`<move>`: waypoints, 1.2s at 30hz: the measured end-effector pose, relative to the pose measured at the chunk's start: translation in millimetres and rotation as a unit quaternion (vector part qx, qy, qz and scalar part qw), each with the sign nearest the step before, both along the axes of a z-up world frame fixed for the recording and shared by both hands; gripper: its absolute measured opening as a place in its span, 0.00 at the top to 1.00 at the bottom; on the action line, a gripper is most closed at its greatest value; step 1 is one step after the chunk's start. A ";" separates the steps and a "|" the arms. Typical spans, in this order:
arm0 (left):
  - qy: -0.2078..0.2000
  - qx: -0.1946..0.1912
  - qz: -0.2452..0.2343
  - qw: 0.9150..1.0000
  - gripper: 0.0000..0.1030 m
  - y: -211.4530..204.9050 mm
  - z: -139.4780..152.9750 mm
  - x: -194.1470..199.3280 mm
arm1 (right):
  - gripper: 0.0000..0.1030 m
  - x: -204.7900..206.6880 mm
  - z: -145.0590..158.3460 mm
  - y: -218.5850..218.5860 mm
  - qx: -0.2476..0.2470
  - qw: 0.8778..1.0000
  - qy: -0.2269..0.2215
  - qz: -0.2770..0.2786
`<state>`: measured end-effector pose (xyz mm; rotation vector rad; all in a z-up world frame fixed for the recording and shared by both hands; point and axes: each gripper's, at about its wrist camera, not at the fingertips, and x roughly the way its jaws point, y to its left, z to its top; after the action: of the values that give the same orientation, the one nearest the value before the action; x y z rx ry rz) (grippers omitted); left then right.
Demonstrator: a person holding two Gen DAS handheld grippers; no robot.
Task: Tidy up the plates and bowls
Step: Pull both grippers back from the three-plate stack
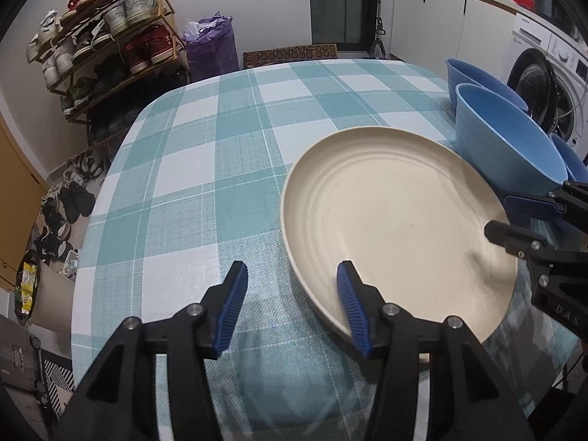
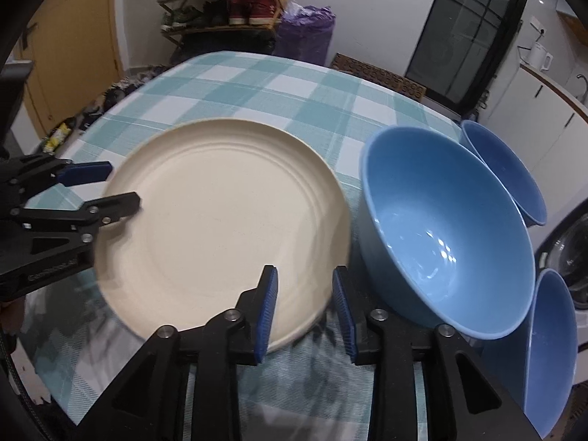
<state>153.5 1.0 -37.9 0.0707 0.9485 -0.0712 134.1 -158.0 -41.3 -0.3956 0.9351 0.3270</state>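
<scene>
Left claw (image 1: 290, 305): jaws apart, holding nothing. Its right finger sits over the near-left rim of the cream plate (image 1: 397, 228); its left finger is over bare checked cloth. Whether the finger touches the rim cannot be told.

Right claw (image 2: 305, 312): jaws apart, narrower gap, holding nothing. The plate's near-right rim lies between the fingers or just under them; contact not resolvable because of motion blur at the plate edge.

The plate lies flat on the tabletop (image 1: 205, 169), near its front edge, between the two claws. From the left claw it lies ahead and to the right; from the right claw, ahead and to the left. Both are about equally close. The plate is round, so it has no long axis.

Just right of the plate stands the large blue bowl (image 2: 444, 228), close to the plate's rim and tilted toward the right camera. A second blue bowl (image 2: 503, 172) is behind it, a third (image 2: 551, 345) nearer at the right edge.

Judgement: the rim is the only graspable feature; the right claw looks better aligned to it.

Beyond the tabletop: shoe rack (image 1: 106, 36), washing machine (image 1: 551, 84).
</scene>
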 end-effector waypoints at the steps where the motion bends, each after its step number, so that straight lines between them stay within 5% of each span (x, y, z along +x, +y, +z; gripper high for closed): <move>1: -0.001 -0.003 0.002 1.000 0.49 1.7 1.9 -1.8 | 0.57 -2.2 1.9 3.2 0.001 1.000 -0.004 0.005; 6: -0.011 -0.011 0.004 1.000 0.43 8.8 11.1 -13.4 | 0.27 -8.1 9.6 12.4 0.012 1.000 -0.020 0.018; 9: -0.024 -0.015 0.012 1.000 0.23 14.4 17.6 -21.3 | 0.20 -11.3 15.5 14.4 0.025 0.999 -0.031 0.021; 12: -0.038 -0.026 0.016 0.999 0.18 20.3 24.6 -28.5 | 0.13 -13.4 19.6 16.0 0.035 0.998 -0.034 0.026; 15: -0.048 -0.042 0.021 0.998 0.02 25.4 30.3 -33.1 | 0.04 -15.6 23.2 17.8 0.042 0.998 -0.039 0.031; 36: -0.080 -0.068 0.014 0.994 0.00 10.3 61.5 -47.0 | 0.01 -41.3 84.2 -17.3 0.084 0.991 -0.098 0.025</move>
<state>106.5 11.3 23.6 -0.0621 0.7828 -0.1026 92.8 -175.3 42.9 -0.2918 0.7012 0.4021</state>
